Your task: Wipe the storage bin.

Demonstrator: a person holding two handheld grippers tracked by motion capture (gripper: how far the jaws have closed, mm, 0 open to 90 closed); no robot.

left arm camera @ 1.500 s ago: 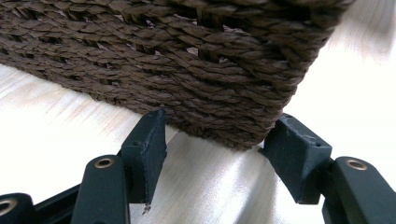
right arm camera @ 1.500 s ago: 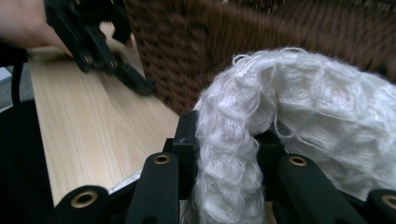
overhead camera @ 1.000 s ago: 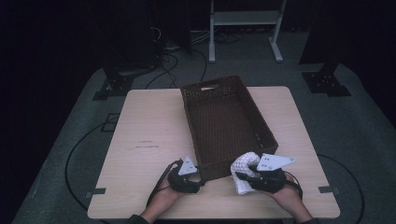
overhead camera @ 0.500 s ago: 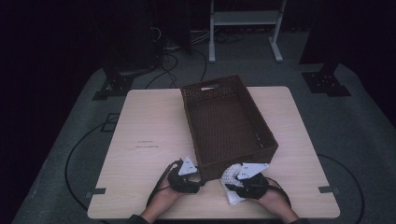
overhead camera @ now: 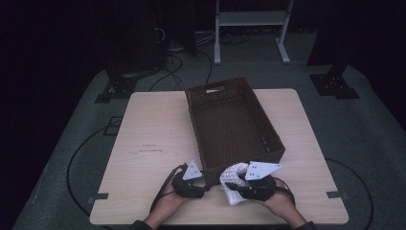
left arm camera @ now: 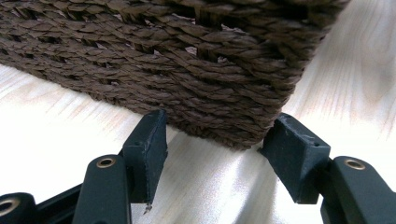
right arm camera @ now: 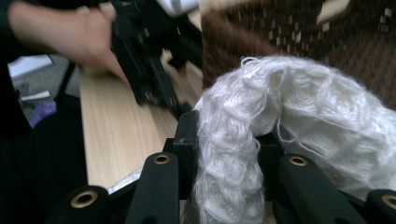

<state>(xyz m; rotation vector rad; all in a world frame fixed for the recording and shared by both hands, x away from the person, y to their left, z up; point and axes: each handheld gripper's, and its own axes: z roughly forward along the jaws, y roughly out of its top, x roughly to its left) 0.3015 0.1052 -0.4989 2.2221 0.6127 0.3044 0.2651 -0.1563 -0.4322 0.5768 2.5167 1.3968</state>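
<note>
White loosely knitted cloth (overhead camera: 233, 181), soft and bunched into a thick roll, lifted at the table's near edge, just beside the near right corner of a dark brown woven rectangular basket (overhead camera: 230, 122), basket open-topped, standing at a slant on the table
</note>
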